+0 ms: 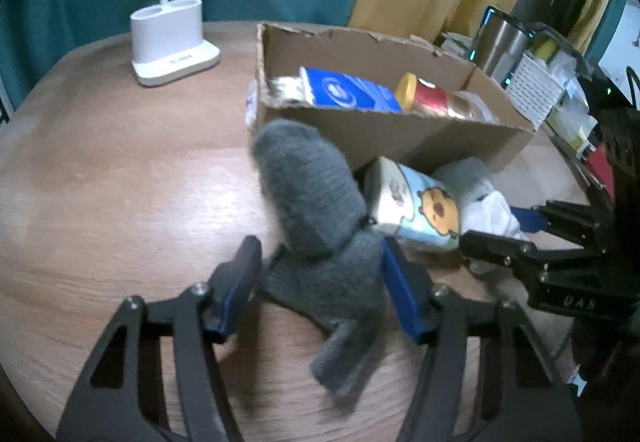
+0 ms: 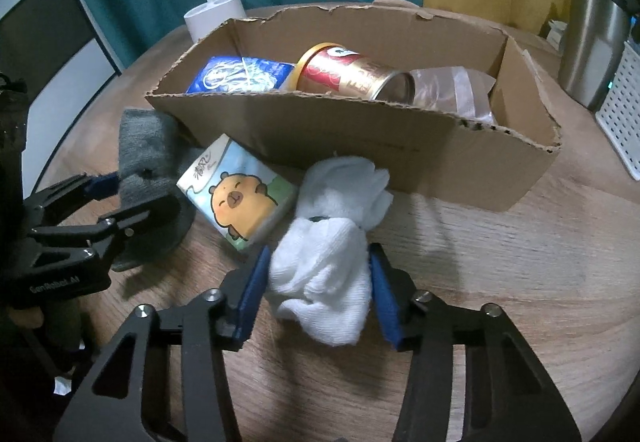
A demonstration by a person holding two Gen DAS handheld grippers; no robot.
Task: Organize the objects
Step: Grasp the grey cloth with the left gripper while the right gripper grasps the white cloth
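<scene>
On the wooden table lies a grey sock, and my left gripper is shut on its lower part, blue pads against both sides. To its right, a white sock is bunched between the pads of my right gripper, which is shut on it. A tissue pack with a cartoon animal lies between the two socks. All three sit in front of a torn cardboard box. The box holds a blue packet, a red-and-gold can on its side and a clear bag.
A white lamp base stands at the back left of the table. A steel tumbler and a white perforated basket crowd the right edge. Teal and yellow curtains hang behind.
</scene>
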